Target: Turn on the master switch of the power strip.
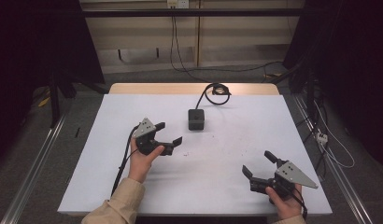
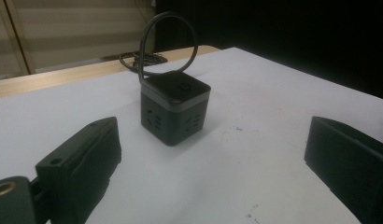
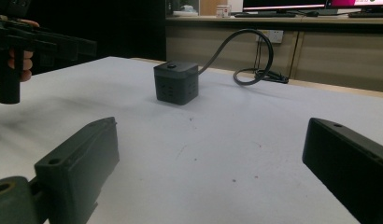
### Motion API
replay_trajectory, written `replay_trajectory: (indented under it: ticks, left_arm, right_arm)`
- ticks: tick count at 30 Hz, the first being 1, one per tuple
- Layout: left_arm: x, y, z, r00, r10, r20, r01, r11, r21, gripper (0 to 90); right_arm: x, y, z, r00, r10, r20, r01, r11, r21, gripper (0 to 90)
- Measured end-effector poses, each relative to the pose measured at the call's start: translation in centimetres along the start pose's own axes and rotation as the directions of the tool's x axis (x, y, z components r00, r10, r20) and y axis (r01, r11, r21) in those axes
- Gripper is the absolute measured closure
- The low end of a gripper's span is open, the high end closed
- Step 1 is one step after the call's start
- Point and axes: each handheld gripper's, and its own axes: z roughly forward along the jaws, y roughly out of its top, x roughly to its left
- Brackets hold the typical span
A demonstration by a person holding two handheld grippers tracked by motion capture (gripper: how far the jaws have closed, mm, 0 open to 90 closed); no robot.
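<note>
A dark cube-shaped power socket [image 1: 196, 119] stands on the white table [image 1: 227, 186] just behind its middle; its black cable [image 1: 212, 94] loops back toward the far edge. My left gripper [image 1: 169, 133] hovers open at the cube's left front, with nothing between its jaws. From the left gripper view the cube [image 2: 174, 111] sits a short way ahead of the spread jaws. My right gripper [image 1: 258, 163] is open near the front right corner. Its view has the cube [image 3: 176, 82] farther off, and the left gripper [image 3: 42, 44] at the upper left.
A wooden strip [image 1: 194, 88] runs along the table's far edge, where the coiled cable end [image 1: 219, 88] lies. Black frames and cables stand on the floor at both sides. Faint marks dot the white surface [image 3: 217, 154] between the grippers.
</note>
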Motion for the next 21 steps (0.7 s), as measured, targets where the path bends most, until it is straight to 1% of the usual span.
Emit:
replay_trajectory:
  ticks: [1,2,3,7,10,13,17,19,21]
  left_arm:
    - [0.0,0.1,0.4,1.0000,-0.003,0.002,0.003,1.0000,-0.002,3.5]
    - [0.0,0.1,0.4,1.0000,-0.003,0.002,0.003,1.0000,-0.002,3.6]
    - [0.0,0.0,0.6,0.9999,-0.011,0.002,0.011,0.9999,-0.001,3.9]
    - [0.1,0.1,1.3,0.9998,-0.018,0.006,0.018,0.9998,0.012,3.9]
    - [0.0,0.4,1.8,1.0000,-0.005,0.007,0.005,0.9997,0.023,3.9]
    - [0.1,0.5,2.1,1.0000,-0.005,0.004,0.005,0.9998,0.020,4.0]
    - [0.4,0.5,2.4,0.9999,-0.010,-0.005,0.010,0.9995,0.030,4.3]
    - [0.6,0.4,2.5,0.9996,-0.026,-0.005,0.026,0.9991,0.034,4.4]
    - [0.7,0.5,2.6,0.9998,-0.020,-0.007,0.021,0.9989,0.042,4.4]
  right_arm:
    - [0.0,0.0,0.0,1.0000,0.001,0.000,-0.001,1.000,0.000,3.1]
    - [0.0,0.0,0.0,1.0000,0.000,0.001,0.000,1.000,-0.001,3.2]
    - [0.0,0.0,0.0,1.0000,0.001,0.001,-0.001,1.000,-0.001,3.2]
    - [0.0,0.0,0.0,1.0000,0.001,-0.003,-0.001,1.000,-0.002,3.2]
    - [0.0,0.0,0.0,1.0000,0.001,-0.006,-0.001,1.000,0.000,3.2]
    - [0.0,0.0,0.0,1.0000,0.002,-0.004,-0.002,1.000,-0.002,3.3]
    - [0.0,0.0,0.0,1.0000,0.004,-0.003,-0.004,1.000,-0.002,3.3]
    - [0.0,0.0,0.0,1.0000,0.001,-0.006,-0.001,1.000,-0.002,3.3]
    - [0.0,0.0,0.0,1.0000,0.000,-0.008,0.000,1.000,-0.002,3.3]
